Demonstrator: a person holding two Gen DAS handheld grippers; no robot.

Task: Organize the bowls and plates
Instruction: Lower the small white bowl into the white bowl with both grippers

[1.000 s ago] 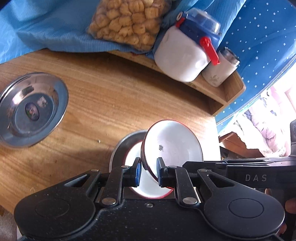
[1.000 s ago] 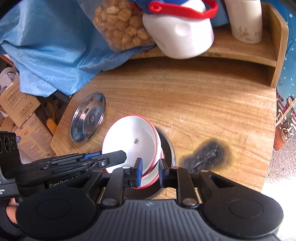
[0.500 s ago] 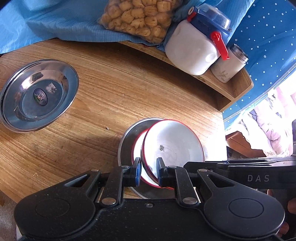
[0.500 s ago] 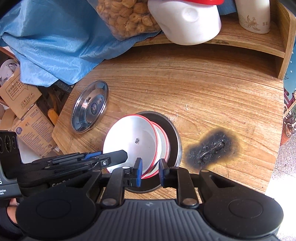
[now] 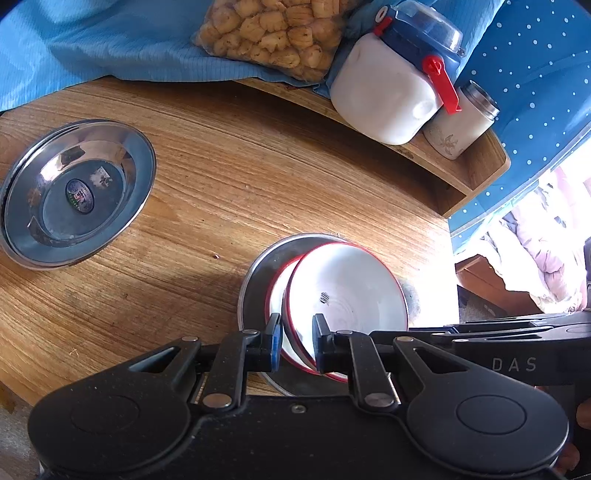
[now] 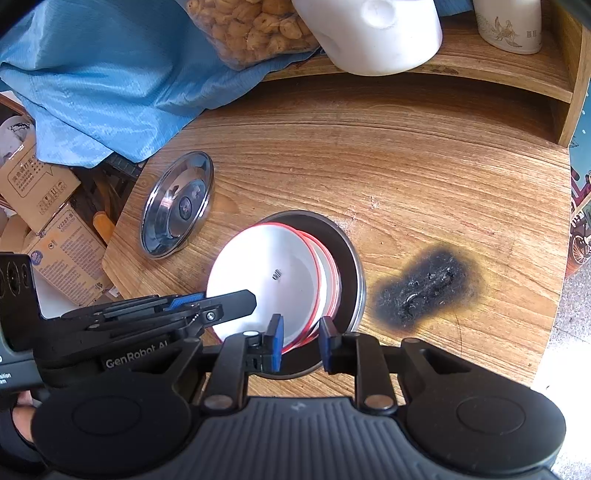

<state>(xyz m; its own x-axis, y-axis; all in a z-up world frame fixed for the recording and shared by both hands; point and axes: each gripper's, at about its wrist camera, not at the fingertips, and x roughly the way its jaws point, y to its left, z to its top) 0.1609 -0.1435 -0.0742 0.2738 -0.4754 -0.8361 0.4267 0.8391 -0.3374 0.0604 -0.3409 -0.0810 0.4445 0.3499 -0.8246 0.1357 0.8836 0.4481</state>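
White enamel: the top bowl (image 5: 347,291), red-rimmed, sits tilted in a second red-rimmed bowl (image 5: 275,295), both inside a steel plate (image 5: 255,280) near the front edge of the desk (image 5: 258,177).
Left tongs (image 5: 297,341): narrow, pinched on the near rim of the top bowl, one blue pad outside the wall and one inside.
Right tongs (image 6: 301,341): straddling the near rim of the same bowl from the other side; the jaws are opening, the rim is between them, and a gap shows on the right pad's side, so I judge this grip is letting go.
Key relation: the bowl lies straight ahead of and just below both tongs, its rim running across the gap of each; it leans toward the left side of the stack in the right wrist view, so the left tongs carry it and are the ones that must lower it flat.
Step, as judged: nesting the top bowl; it is not yet seated level.
Risk, as judged: a tilted enamel bowl may slide or ring against the lower rim if dropped.
Steel dish (image 5: 75,192): alone toward the left edge, well apart from the stack, likely next to gather.
Burn mark (image 6: 424,284): just right of the stack.
Far edge: a raised wooden shelf (image 5: 469,173) with a white jar (image 5: 388,99), a small canister (image 5: 458,129), a snack bag (image 5: 273,33) and blue cloth (image 5: 110,48).
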